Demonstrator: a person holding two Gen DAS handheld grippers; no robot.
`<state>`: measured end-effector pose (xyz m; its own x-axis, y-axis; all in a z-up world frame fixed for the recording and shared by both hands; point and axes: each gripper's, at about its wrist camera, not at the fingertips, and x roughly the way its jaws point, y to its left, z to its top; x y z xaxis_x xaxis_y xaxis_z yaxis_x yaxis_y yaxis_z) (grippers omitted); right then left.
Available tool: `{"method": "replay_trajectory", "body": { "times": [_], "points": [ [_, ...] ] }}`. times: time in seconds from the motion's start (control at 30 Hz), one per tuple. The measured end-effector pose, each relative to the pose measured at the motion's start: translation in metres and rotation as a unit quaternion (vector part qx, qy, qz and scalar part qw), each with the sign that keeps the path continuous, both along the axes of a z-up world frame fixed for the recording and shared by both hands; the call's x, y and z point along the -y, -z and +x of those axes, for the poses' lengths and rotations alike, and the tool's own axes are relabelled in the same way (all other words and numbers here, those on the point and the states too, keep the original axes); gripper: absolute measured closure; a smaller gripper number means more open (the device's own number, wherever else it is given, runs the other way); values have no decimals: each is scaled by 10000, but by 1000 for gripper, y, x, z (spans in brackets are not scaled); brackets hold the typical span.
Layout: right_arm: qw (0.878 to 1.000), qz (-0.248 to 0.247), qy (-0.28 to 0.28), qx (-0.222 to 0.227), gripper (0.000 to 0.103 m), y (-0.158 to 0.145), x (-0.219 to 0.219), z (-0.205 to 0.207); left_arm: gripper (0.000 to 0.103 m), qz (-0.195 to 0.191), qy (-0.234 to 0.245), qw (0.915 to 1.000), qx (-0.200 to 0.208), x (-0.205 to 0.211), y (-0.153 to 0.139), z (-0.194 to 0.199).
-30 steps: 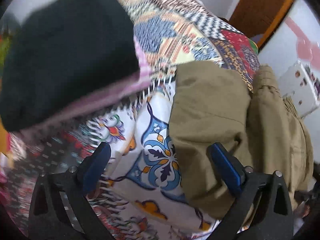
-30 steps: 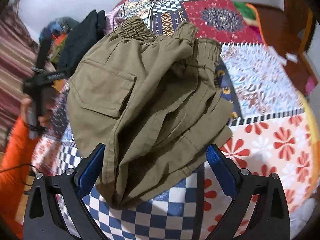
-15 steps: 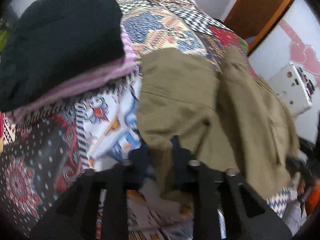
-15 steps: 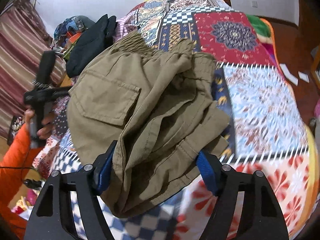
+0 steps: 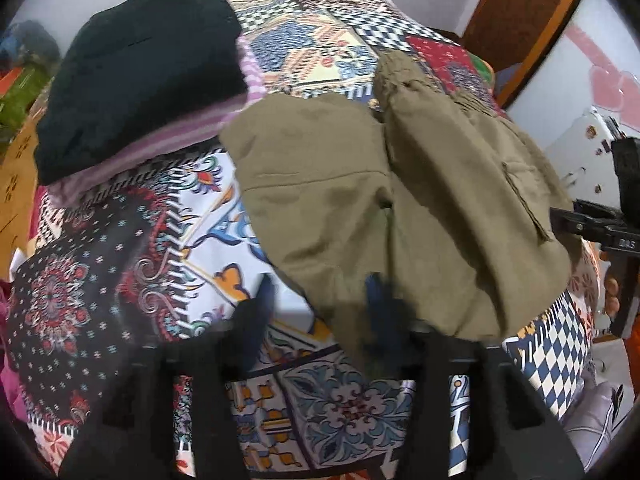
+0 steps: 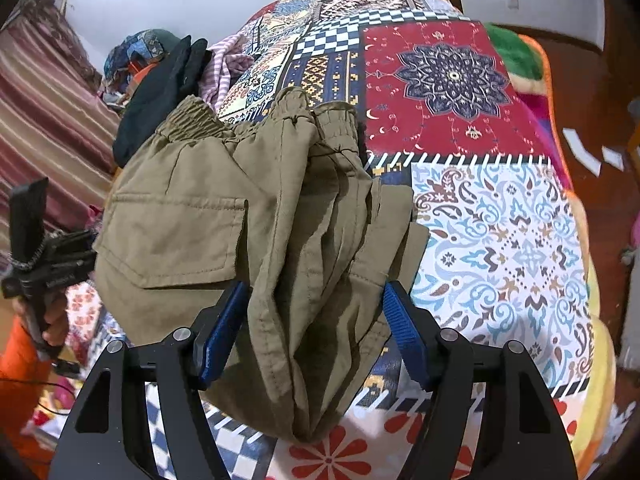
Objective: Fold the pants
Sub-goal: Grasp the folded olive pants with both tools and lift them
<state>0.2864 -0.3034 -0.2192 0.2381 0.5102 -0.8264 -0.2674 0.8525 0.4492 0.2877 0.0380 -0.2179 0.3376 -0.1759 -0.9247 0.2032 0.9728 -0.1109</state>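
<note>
1. Since the pants (image 6: 256,224) are soft, limp cotton, light and creased, they look best taken at the thick folded edge or the elastic waistband.
2. They lie bunched in a half-folded heap on the patchwork quilt (image 6: 500,220), beside a stack of dark clothes (image 5: 136,68).
3. Right gripper (image 6: 312,332) points steeply down, its blue pads pressing a bundle of folds.
4. Left gripper (image 5: 320,312) is blurred, jaws just reopening at the hem, apparently gripping nothing.

We see soft, even indoor light; fisheye bending darkens every corner, and motion blur smears the left gripper's fingers (image 5: 260,320).
</note>
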Motion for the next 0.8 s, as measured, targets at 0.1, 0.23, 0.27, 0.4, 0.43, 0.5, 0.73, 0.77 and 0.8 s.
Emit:
{"method": "replay_trajectory", "body": {
  "times": [0.1,0.23,0.27,0.4,0.43,0.5,0.73,0.77,0.8],
  "points": [
    [9999,-44,90,26,33,-5,6,-2,24,-316,-105,9994,-70,-15,-8,4],
    [9999,-41,98,136,25,-14,11,0,3,-727,-357,9967,39,-29,-19,7],
    [9997,-84,94,191,23,-17,12,0,3,-781,-413,9961,70,-31,-21,9],
    [9996,-81,109,263,17,-19,13,6,3,-1129,-433,9925,-169,-25,-16,23],
    [9997,-54,104,221,17,-17,12,9,3,-1255,-463,9907,-253,-23,-13,27],
    [9999,-61,64,140,17,-12,7,14,3,-1345,-522,9892,-278,-19,-13,31],
    [9997,-215,-120,42,17,3,-9,15,3,-1229,-363,9917,130,9,-34,34],
    [9997,-191,-128,27,17,4,-10,16,3,-1043,-312,9939,185,15,-34,35],
    [9998,-155,-112,17,14,6,-9,16,3,-701,-264,9969,255,24,-33,36]
  ]
}}
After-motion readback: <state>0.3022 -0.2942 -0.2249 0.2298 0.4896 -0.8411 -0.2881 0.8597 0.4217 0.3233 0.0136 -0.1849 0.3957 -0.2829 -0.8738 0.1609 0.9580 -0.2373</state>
